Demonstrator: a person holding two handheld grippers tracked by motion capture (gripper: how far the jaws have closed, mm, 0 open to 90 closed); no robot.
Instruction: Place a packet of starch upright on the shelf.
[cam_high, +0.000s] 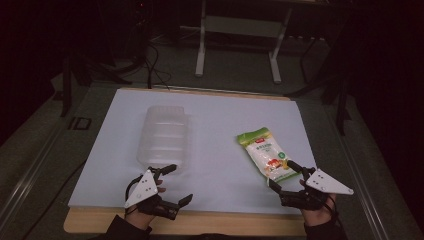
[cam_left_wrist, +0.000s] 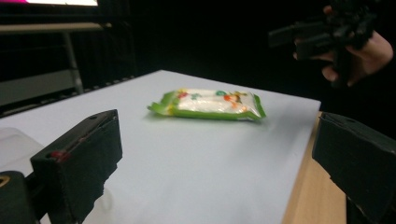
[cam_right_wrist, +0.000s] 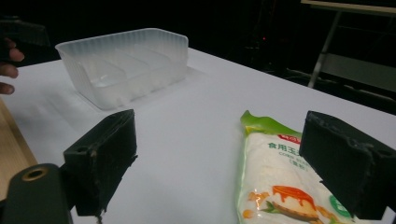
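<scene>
A dim lab or test room set up for recording handling work

We see a wooden-edged table (cam_high: 185, 222) covered by a plain white sheet (cam_high: 215, 130), standing on grey carpeted floor (cam_high: 45, 145) in a darkened room. Behind it stands a white metal desk frame (cam_high: 202, 45) with loose black cables (cam_high: 152, 65) trailing over the floor and a small red indicator light (cam_high: 142, 6) glowing in the dark. We find no household furnishing here, which suits a laboratory rather than a home.
</scene>
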